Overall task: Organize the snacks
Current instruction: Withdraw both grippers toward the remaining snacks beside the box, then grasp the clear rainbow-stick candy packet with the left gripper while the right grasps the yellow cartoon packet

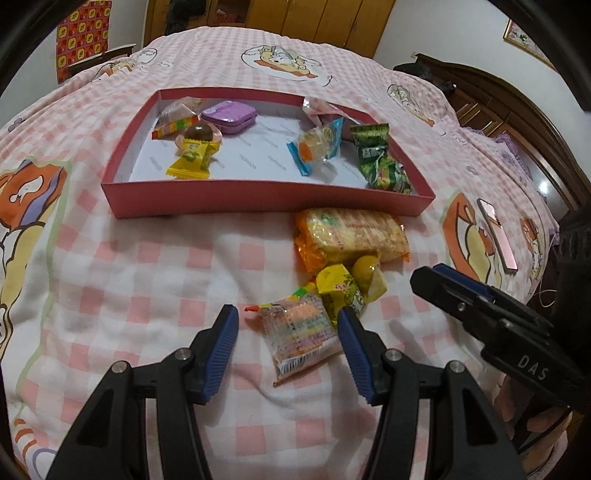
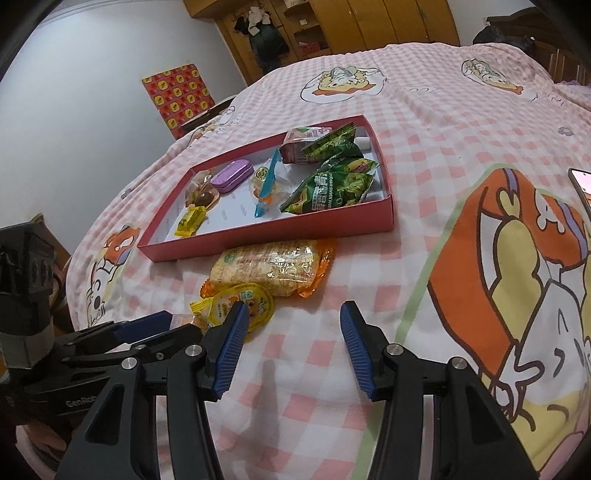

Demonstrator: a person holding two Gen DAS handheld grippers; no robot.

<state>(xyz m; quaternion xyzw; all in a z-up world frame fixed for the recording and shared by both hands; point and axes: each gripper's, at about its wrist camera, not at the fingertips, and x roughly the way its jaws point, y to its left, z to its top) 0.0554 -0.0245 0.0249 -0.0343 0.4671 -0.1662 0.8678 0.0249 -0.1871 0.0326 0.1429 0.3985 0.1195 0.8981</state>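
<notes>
A shallow red box [image 1: 258, 197] lies on the bed and holds several snacks: a purple tin [image 1: 228, 115], a yellow candy [image 1: 192, 158], a blue-wrapped jelly [image 1: 317, 146], green packets [image 1: 382, 162]. In front of it lie an orange cracker pack [image 1: 351, 232], a yellow candy [image 1: 340, 290], a jelly cup [image 1: 367, 273] and a clear pack of coloured wafers [image 1: 301, 332]. My left gripper [image 1: 286, 325] is open, its fingers either side of the wafer pack. My right gripper [image 2: 291, 321] is open and empty over the bedspread, right of the jelly cup [image 2: 242, 301]; it also shows in the left wrist view [image 1: 443, 282].
The pink checked bedspread [image 1: 147, 277] covers the whole bed. A pink phone [image 1: 496, 232] lies to the right of the box. A wooden headboard [image 1: 517, 122] stands at the right, wardrobes [image 2: 369, 22] at the far end.
</notes>
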